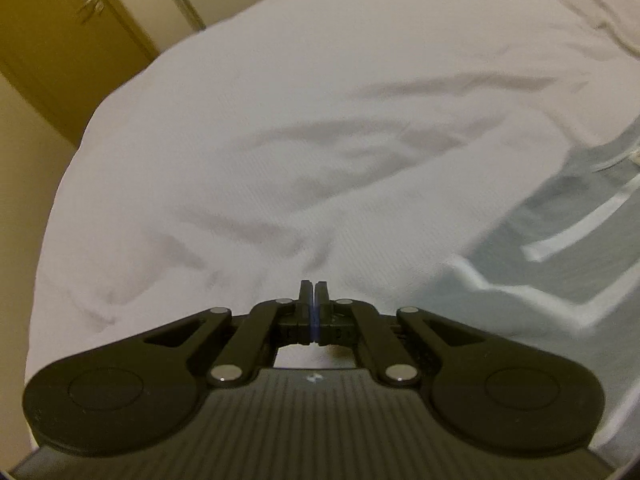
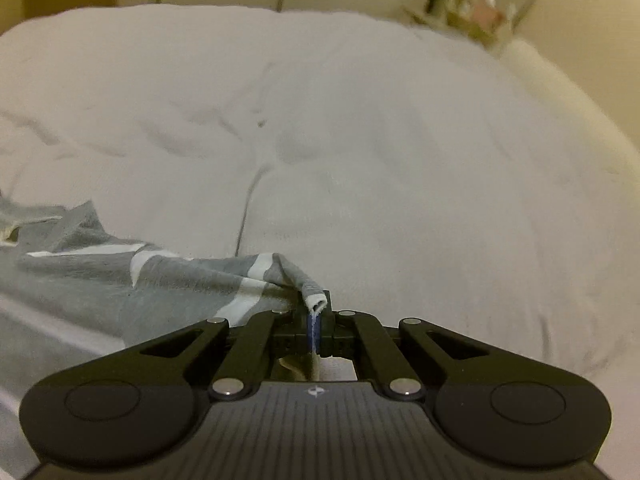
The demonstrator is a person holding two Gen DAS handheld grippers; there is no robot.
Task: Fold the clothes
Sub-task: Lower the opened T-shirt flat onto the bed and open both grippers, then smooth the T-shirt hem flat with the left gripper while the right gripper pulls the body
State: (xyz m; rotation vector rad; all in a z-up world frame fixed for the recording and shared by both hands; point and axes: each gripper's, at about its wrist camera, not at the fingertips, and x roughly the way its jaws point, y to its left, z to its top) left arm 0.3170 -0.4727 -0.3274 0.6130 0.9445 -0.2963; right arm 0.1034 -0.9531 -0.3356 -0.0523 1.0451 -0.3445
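1. Right gripper (image 2: 316, 312): jaws closed on a rolled edge of the grey garment (image 2: 100, 284); a curl of hem pokes out just above the fingertips. Grip looks narrow, only a small bite of cloth.
2. Left gripper (image 1: 313, 294): jaws pressed together over white fabric. Cannot tell whether any cloth is caught between them.
3. Garment: grey knit with white stripes (image 2: 240, 304), lying crumpled on the bed's white sheet (image 2: 360, 140), trailing left from the right gripper. In the left view it sits at the right, partly under a white fold.
4. Handling, by judgement: light, limp, no stiffness; will sag and bunch. Best held at hems or corners, two points well apart.
5. Beyond: wooden cupboard (image 1: 60, 20) past the bed edge.
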